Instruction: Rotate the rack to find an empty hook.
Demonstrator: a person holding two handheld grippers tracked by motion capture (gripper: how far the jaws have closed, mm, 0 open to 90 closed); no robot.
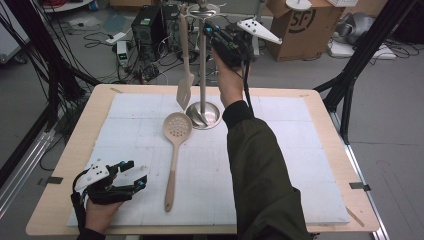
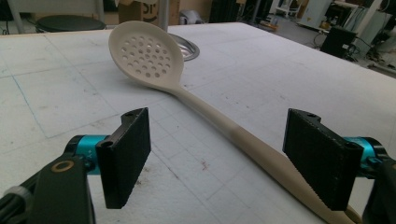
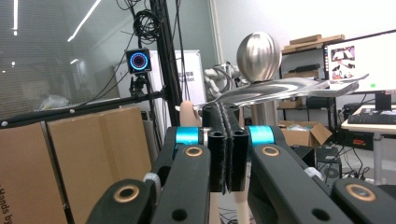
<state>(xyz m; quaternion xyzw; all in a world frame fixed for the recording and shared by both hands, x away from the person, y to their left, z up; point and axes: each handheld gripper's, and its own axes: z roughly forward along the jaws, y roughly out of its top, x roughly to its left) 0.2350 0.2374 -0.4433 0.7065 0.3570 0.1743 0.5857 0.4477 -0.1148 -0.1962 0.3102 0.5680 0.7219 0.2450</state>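
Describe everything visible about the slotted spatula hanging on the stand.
The slotted spatula is beige, plastic-looking, with a long slim handle and a flat slotted blade. It hangs upright, blade down, from the top of the metal stand, its blade just above the round base. The right gripper, jaws shut, is at its handle top; whether they pinch it is unclear.

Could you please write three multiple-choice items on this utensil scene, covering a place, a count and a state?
1. Where is the skimmer spoon?
A. flat on the white mat
B. hanging on the stand
C. in a box

2. How many utensils hang from the metal stand?
A. none
B. one
C. three

3. How do the left gripper's jaws stand?
A. shut on the spoon
B. open, holding nothing
C. shut on nothing

Answers: 1 A, it lies on the mat below the stand's base; 2 B, just the slotted spatula hangs there; 3 B, a wide gap separates the pads.
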